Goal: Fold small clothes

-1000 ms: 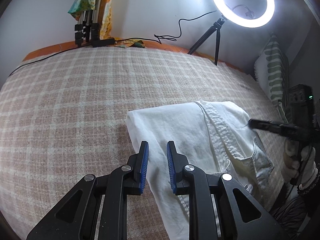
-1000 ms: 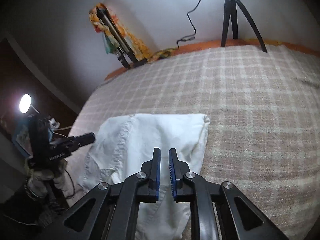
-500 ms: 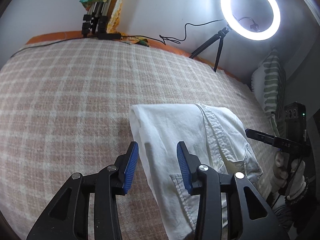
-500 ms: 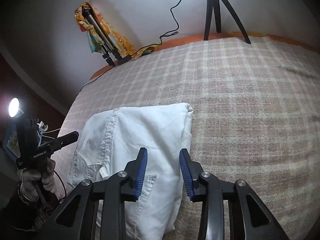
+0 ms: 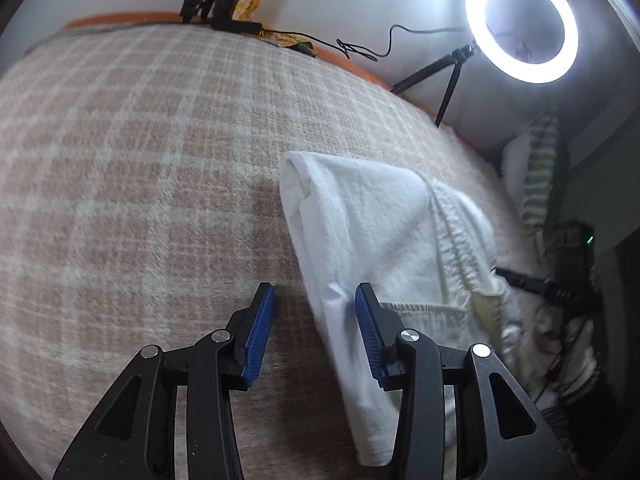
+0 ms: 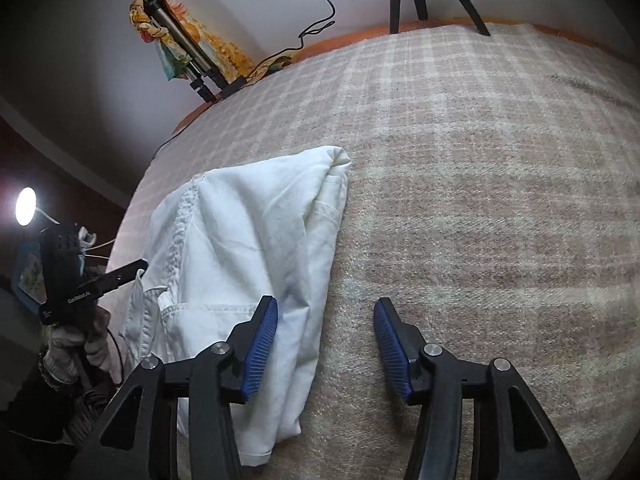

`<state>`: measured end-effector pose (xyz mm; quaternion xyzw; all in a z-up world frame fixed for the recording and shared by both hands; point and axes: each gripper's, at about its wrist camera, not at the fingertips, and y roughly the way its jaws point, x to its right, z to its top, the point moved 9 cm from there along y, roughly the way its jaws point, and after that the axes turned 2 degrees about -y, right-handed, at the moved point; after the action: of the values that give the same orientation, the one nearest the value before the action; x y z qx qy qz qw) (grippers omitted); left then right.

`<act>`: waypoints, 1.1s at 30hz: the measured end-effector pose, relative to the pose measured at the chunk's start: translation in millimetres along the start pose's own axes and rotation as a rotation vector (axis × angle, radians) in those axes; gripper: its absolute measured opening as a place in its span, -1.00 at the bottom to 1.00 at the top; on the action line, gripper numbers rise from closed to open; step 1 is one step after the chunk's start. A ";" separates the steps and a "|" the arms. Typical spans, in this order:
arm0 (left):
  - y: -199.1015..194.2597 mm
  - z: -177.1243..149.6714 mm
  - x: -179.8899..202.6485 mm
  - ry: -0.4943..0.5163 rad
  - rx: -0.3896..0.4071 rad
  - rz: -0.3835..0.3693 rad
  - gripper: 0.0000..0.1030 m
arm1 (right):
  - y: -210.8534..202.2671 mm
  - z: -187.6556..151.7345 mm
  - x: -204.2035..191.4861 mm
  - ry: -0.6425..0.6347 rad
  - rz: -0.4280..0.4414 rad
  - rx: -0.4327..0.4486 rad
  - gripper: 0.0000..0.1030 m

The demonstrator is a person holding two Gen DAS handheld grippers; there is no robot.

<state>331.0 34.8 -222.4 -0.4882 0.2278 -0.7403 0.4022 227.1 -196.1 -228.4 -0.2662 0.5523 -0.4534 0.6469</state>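
Note:
A small white garment (image 5: 384, 240), folded over with a seam and a pocket showing, lies on the pink checked blanket (image 5: 140, 168). My left gripper (image 5: 315, 330) is open and straddles the garment's left folded edge, holding nothing. In the right wrist view the same garment (image 6: 248, 240) lies left of centre. My right gripper (image 6: 326, 340) is open and straddles its right folded edge; its left finger (image 6: 262, 332) is over the cloth and the right finger over bare blanket. The other gripper (image 6: 80, 280), held in a gloved hand, shows at the far left.
A lit ring light on a tripod (image 5: 522, 26) stands at the bed's far edge. A folded tripod with a colourful cloth (image 6: 180, 52) leans on the wall, with a cable (image 5: 352, 42) running along it. A striped pillow (image 5: 536, 176) lies at the right. A lamp (image 6: 26, 212) glows off the bed.
Both grippers have opened from nearly shut to wide and have moved down closer to the garment's folded edges. The garment lies flat where it was.

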 end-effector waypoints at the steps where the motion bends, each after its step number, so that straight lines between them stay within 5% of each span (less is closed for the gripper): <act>1: 1.7 0.1 0.4 -0.038 -0.003 -0.045 -0.28 | 0.8 -0.2 -2.1 0.011 0.048 0.005 0.06; 4: 6.8 -1.4 5.4 -0.079 -0.007 -0.122 -0.31 | 9.1 -0.7 -10.0 0.029 0.157 0.002 0.06; 8: 16.0 -1.1 6.2 -0.147 -0.028 -0.167 -0.69 | 18.2 -1.0 -14.7 0.071 0.251 0.014 -0.13; 9: 16.4 -0.8 6.7 -0.156 -0.022 -0.163 -0.73 | 18.4 -0.4 -15.7 0.070 0.250 0.015 -0.41; 11: 14.2 -1.4 14.7 -0.093 -0.004 -0.101 -0.76 | 19.1 -0.5 -20.1 0.066 0.257 -0.001 -0.56; 18: -6.9 2.9 60.2 0.189 0.091 0.080 -0.82 | -6.4 7.9 -35.9 -0.035 0.163 0.061 -0.79; 33: 5.8 24.8 161.4 0.395 0.161 0.016 -0.82 | -92.7 32.0 -3.4 -0.067 0.048 0.202 -0.81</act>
<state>323.4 -99.1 -129.1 -0.2981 0.2464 -0.8341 0.3933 230.6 -239.6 -140.5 -0.2015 0.4880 -0.4821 0.6992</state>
